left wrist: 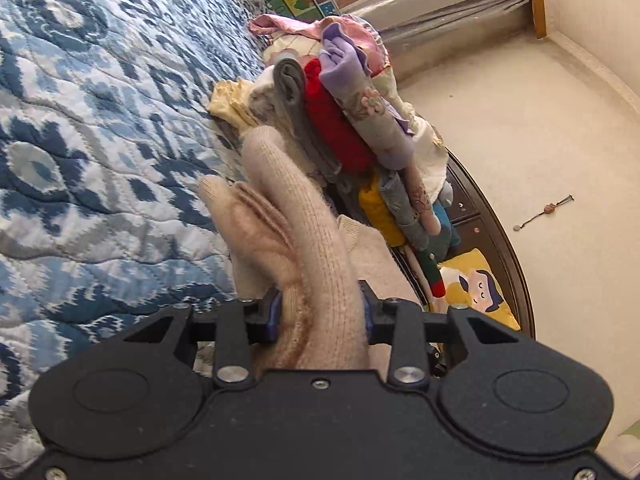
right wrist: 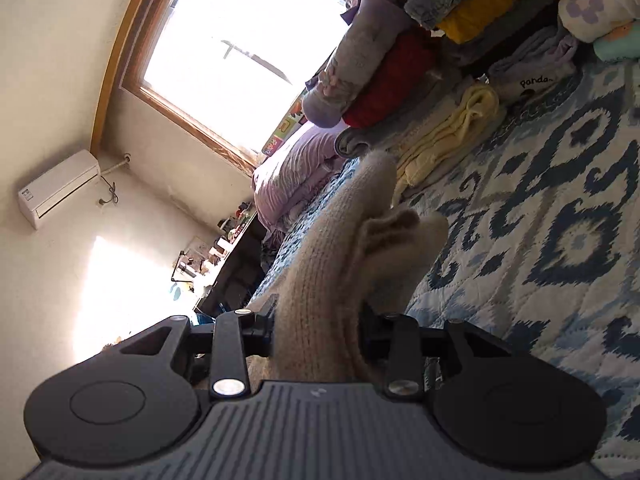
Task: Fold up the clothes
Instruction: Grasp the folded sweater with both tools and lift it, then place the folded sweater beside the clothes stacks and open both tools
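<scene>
both your claws are clamped on the beige knit garment: the left claw (left wrist: 320, 316) and the right claw (right wrist: 316, 332) each pinch a bunched fold of the beige knit (left wrist: 288, 216), which runs forward from the jaws, lifted over the blue quilt (left wrist: 100, 120). just past its far end sits the stack of folded clothes (left wrist: 340, 128). you look mid-fold or mid-carry; i can't tell which. keep both grips even so the fold holds.

Daylight blows out the window (right wrist: 244, 52); fisheye bends edges, nearby knit blurs.
</scene>
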A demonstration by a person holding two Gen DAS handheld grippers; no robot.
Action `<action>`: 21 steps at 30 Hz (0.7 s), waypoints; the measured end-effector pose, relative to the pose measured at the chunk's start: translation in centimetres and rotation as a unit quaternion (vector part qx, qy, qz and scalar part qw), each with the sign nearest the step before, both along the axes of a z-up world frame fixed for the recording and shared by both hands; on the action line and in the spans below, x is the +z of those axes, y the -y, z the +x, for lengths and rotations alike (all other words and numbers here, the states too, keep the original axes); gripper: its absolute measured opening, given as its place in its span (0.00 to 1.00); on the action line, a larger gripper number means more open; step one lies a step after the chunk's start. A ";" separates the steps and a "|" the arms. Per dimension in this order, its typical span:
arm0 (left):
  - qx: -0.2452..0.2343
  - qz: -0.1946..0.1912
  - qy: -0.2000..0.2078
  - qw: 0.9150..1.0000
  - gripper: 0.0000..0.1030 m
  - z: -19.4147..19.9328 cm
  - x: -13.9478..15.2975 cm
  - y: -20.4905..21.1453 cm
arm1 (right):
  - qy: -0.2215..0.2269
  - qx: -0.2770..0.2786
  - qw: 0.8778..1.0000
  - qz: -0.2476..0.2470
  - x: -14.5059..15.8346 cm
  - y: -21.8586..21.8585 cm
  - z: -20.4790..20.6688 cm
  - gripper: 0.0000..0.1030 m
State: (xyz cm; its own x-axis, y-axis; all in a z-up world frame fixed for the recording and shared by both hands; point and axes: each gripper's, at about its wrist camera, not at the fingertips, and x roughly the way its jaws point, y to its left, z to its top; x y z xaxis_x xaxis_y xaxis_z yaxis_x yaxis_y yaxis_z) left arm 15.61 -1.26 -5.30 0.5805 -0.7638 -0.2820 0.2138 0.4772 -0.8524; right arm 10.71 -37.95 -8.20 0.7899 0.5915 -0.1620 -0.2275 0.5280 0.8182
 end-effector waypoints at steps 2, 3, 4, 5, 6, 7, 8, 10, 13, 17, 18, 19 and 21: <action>-0.017 -0.006 0.014 1.000 0.33 1.0 1.2 1.9 | 0.020 -0.018 1.000 -0.008 1.3 1.9 -0.6 0.37; -0.023 -0.012 0.019 0.999 0.33 1.6 1.8 2.8 | 0.033 -0.025 0.999 -0.016 2.1 2.8 -0.8 0.37; -0.028 -0.019 0.024 0.999 0.33 2.3 2.3 3.6 | 0.044 -0.033 0.998 -0.019 2.7 3.7 -0.8 0.37; -0.032 -0.026 0.030 0.999 0.33 3.1 2.6 4.5 | 0.053 -0.043 0.997 -0.018 3.4 4.7 -0.7 0.37; -0.034 -0.034 0.034 0.998 0.33 4.0 2.9 5.4 | 0.062 -0.052 0.997 -0.018 4.0 5.7 -0.6 0.37; -0.036 -0.042 0.038 0.998 0.33 4.9 3.1 6.3 | 0.071 -0.062 0.995 -0.024 4.6 6.6 -0.5 0.37; -0.038 -0.050 0.042 0.997 0.33 5.7 3.3 7.2 | 0.082 -0.077 0.993 -0.031 5.1 7.5 -0.4 0.37; -0.041 -0.042 0.037 0.998 0.40 8.0 2.2 9.2 | 0.089 -0.114 0.989 -0.036 5.0 9.4 0.2 0.37; -0.023 0.060 -0.075 0.995 0.67 11.1 -3.0 11.2 | 0.043 -0.127 0.990 -0.050 3.3 10.4 0.0 0.71; -0.034 0.081 -0.115 0.989 0.68 7.4 -7.4 9.0 | -0.030 -0.134 0.988 -0.071 0.7 11.3 -0.5 0.69; -0.037 0.083 -0.121 0.989 0.68 6.3 -8.4 8.3 | -0.048 -0.135 0.987 -0.076 0.0 11.5 -0.7 0.70; -0.040 0.084 -0.126 0.988 0.70 5.3 -9.4 7.7 | -0.066 -0.136 0.985 -0.081 -0.6 11.7 -0.8 0.72; -0.042 0.085 -0.133 0.987 0.71 3.3 -10.8 6.5 | -0.102 -0.139 0.981 -0.091 -1.9 12.1 -1.1 0.72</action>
